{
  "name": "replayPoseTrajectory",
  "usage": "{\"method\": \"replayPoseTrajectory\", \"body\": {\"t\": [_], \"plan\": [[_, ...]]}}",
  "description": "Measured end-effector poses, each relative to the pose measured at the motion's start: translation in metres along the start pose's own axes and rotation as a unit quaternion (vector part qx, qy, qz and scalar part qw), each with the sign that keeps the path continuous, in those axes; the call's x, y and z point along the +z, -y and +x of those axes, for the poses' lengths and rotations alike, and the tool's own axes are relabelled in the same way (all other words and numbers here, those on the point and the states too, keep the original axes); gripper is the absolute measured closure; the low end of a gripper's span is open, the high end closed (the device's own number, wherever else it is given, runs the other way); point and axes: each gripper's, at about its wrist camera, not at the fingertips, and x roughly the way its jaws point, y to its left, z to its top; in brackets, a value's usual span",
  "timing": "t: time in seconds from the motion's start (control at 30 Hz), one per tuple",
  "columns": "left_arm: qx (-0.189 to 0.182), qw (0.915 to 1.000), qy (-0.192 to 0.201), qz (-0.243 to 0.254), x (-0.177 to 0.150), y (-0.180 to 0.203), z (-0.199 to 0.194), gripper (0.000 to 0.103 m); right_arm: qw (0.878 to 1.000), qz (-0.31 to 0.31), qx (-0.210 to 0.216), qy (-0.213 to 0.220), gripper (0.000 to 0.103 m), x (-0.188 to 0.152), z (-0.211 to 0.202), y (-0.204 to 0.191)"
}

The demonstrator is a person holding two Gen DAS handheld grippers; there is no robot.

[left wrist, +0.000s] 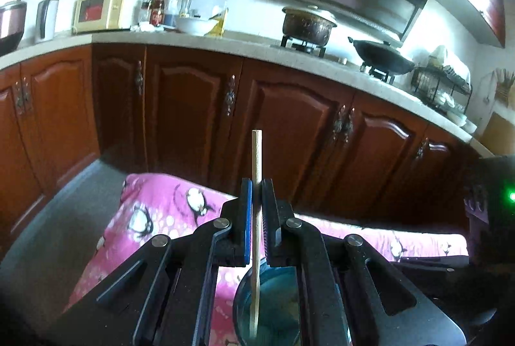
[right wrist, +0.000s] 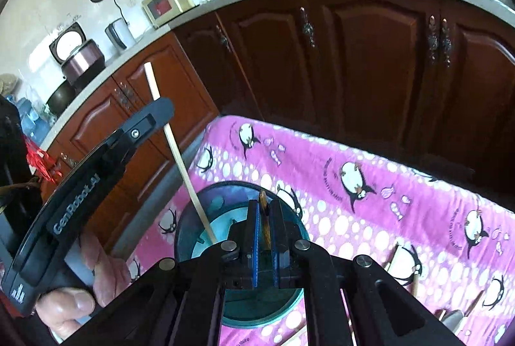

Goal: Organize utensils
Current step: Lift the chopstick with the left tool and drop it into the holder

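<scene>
While a pale chopstick (left wrist: 256,217) is squeezed in the left tongs (left wrist: 256,185), its tip is dipped into the teal cup (right wrist: 206,214). A brown stick (right wrist: 264,214) is pinched by the right tongs (right wrist: 264,210) above the same cup. More utensils (right wrist: 450,317) are left on the pink counter (right wrist: 354,153).

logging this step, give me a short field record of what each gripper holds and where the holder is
left gripper: shut on pale chopstick, upright, lower end in cup
right gripper: shut on dark stick, over cup
cup: teal, on pink cloth
other utensils: lying on cloth, lower right of the right wrist view
</scene>
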Motion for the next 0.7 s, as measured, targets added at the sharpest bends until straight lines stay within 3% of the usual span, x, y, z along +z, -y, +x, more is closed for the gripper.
{"method": "replayPoseTrajectory", "body": {"t": [0.17, 0.3, 0.47, 0.53, 0.63, 0.7], "plan": [[0.002, 0.9999, -0.016, 0.000, -0.010, -0.001, 0.000, 0.099, 1.000, 0.000, -0.010, -0.021, 0.098, -0.009, 0.017, 0.003], [0.006, 0.9996, -0.029, -0.005, -0.014, -0.002, -0.001, 0.097, 1.000, -0.002, -0.008, -0.014, 0.095, -0.015, 0.011, 0.003], [0.009, 0.9993, -0.036, -0.009, -0.018, -0.005, -0.007, 0.075, 1.000, 0.000, -0.009, -0.005, 0.089, -0.022, -0.005, 0.004], [0.011, 0.9991, -0.039, -0.010, -0.020, -0.004, -0.010, 0.066, 1.000, 0.003, -0.008, 0.003, 0.074, -0.028, -0.012, 0.005], [0.009, 0.9992, -0.038, -0.014, -0.022, -0.005, -0.018, 0.054, 1.000, 0.005, -0.010, 0.013, 0.072, -0.034, -0.023, 0.003], [0.011, 0.9992, -0.037, -0.013, -0.022, -0.004, -0.024, 0.052, 1.000, 0.004, -0.008, 0.018, 0.072, -0.036, -0.029, 0.002]]}}
